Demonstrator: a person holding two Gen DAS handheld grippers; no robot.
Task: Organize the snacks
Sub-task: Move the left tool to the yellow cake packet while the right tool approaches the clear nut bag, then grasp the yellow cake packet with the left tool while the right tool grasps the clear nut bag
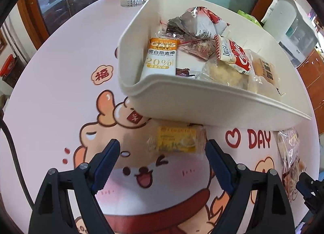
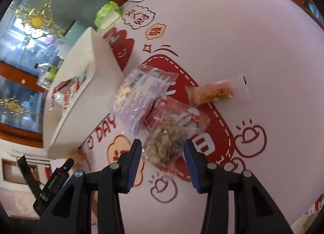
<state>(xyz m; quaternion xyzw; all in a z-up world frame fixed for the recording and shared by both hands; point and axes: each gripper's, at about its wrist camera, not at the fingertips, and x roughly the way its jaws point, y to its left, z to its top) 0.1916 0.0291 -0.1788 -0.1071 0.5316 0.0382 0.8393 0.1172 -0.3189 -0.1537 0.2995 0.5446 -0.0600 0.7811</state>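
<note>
the left hand-held gripper (image 1: 162,150) hangs low over the tabletop (image 1: 60,55), its two blue-padded fingers spread wide and holding nothing. between and just beyond the fingertips lies a small yellow snack packet (image 1: 176,139) with clear crimped ends, flat on the cartoon print and just in front of the near wall of the white bin (image 1: 202,104). neither finger touches the packet.

the bin stands on the tabletop and already holds a heap of snacks: an oat bar box (image 1: 161,57) upright against the left wall, a crumpled grey and red bag (image 1: 194,23) at the back, a red and white cookie pack (image 1: 235,55) on top of a clear bag of pale pastry (image 1: 224,75), and an orange-labelled pack (image 1: 265,69) at the right.

the right hand-held gripper (image 2: 163,152) is also unclenched and empty, its fingers standing on either side of the near end of a clear bag of brown crumbly snack (image 2: 168,140) that lies on the tabletop; whether the pads touch the bag cannot be told. that bag overlaps a red-printed packet (image 2: 172,108), and a purple-printed bag (image 2: 137,96) lies just beside them, near the bin's corner. a small orange snack in clear wrap (image 2: 212,92) rests a little apart to the right. a green packet (image 2: 107,15) sits at the tabletop's far edge.
</note>
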